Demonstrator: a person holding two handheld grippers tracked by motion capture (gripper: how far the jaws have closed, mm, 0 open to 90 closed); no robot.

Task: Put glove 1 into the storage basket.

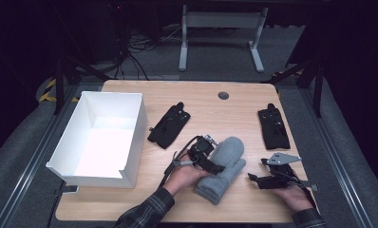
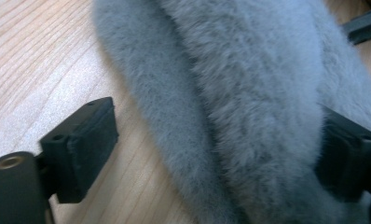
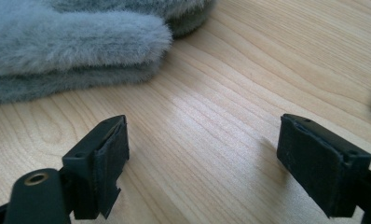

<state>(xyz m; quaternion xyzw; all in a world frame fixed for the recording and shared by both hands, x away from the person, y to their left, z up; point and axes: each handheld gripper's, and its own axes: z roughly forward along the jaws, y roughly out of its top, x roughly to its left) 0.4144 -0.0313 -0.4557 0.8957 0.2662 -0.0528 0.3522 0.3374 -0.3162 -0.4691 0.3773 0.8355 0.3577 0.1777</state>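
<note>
A pair of fuzzy grey mittens (image 1: 223, 168) lies stacked on the wooden table (image 1: 196, 99), near its front edge. My left gripper (image 1: 211, 160) reaches onto them from the left. In the left gripper view its jaws straddle a mitten (image 2: 249, 93). The left pad (image 2: 81, 149) stands apart from the fur over bare wood, and the right pad (image 2: 346, 158) sits at the fur's edge. My right gripper (image 1: 259, 178) rests low to the right of the mittens. It stands open (image 3: 202, 154) over bare wood, with the mittens (image 3: 72, 42) beyond its left jaw.
A white open box (image 1: 101, 137) stands at the table's left. Two flat black padded pieces lie farther back, one (image 1: 169, 126) beside the box and one (image 1: 273, 127) at the right. A cable grommet (image 1: 223, 95) sits near the far edge.
</note>
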